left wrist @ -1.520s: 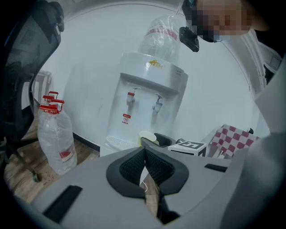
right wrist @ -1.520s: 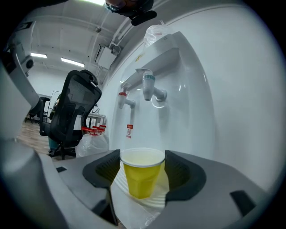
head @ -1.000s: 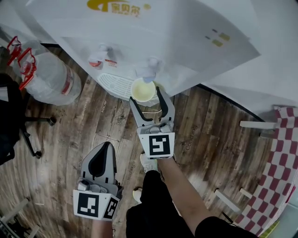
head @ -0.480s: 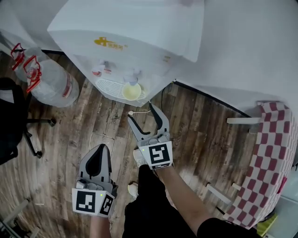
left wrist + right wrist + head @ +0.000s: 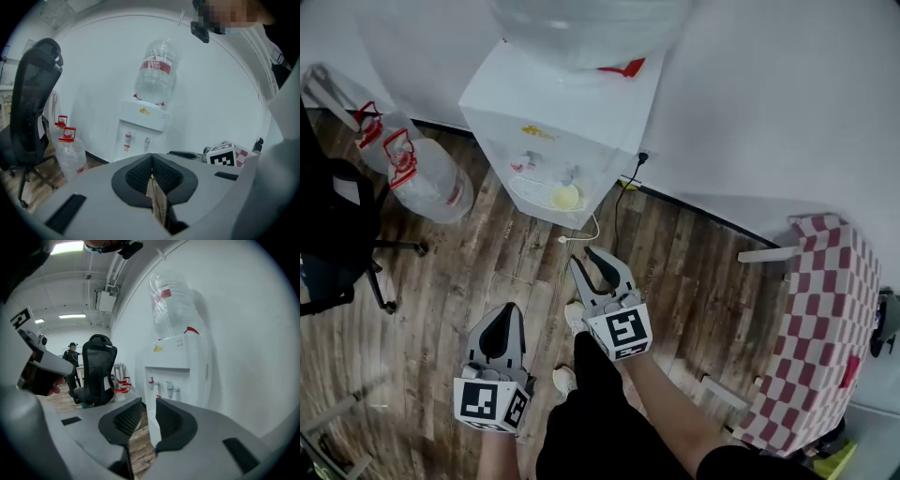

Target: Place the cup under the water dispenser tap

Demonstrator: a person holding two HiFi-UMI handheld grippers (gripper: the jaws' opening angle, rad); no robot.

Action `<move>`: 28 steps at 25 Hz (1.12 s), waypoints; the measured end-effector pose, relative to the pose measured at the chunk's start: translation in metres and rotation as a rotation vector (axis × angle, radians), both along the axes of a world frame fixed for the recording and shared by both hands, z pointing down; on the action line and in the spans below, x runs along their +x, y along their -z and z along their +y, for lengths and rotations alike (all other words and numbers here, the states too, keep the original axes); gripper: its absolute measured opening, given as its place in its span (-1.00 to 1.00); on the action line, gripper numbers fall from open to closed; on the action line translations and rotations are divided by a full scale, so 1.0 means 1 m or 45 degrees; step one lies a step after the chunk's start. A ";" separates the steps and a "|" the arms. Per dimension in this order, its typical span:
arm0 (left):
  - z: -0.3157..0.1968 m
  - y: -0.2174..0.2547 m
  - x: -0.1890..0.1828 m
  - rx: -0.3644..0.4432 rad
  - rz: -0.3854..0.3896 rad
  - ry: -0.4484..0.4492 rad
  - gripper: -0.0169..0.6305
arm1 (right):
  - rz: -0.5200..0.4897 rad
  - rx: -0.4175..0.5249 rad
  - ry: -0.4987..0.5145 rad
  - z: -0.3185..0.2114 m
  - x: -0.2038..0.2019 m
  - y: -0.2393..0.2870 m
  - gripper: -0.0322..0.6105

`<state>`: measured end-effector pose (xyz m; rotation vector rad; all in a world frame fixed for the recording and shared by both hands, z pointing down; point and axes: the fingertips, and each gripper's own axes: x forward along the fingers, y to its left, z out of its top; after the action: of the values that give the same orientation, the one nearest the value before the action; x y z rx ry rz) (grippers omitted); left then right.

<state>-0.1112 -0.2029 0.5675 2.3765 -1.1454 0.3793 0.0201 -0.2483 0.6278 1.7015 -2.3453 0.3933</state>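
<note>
Placement seems finished: the pale-yellow cup [image 5: 566,197] has been left under the tap [image 5: 571,172] of the white water dispenser [image 5: 572,103], the right tool [image 5: 583,256] withdrawn and closing empty.

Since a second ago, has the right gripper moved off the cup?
Yes. The right gripper has backed away from the water dispenser, leaving the cup on its drip tray; its jaws are closing on nothing.

Grey left gripper [image 5: 507,309], grey right gripper [image 5: 584,255], black pads [image 5: 125,418], 2 black-and-white marker cubes [image 5: 623,330], black trousers [image 5: 591,422]
</note>
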 end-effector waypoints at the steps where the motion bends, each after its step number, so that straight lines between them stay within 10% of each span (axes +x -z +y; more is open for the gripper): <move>1: 0.007 0.011 0.002 0.000 0.001 0.000 -0.91 | -0.016 -0.014 0.016 0.009 0.001 0.010 -0.62; 10: 0.109 0.122 -0.033 0.067 0.037 0.021 -0.91 | -0.274 -0.142 -0.002 0.141 0.016 0.125 -0.83; 28: 0.248 0.194 -0.089 0.127 0.028 0.108 -0.91 | -0.265 -0.011 0.122 0.288 -0.004 0.277 -0.83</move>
<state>-0.2002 0.0450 0.3732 2.4012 -1.2780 0.2728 0.0165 0.0395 0.3513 1.6053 -2.5539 0.5878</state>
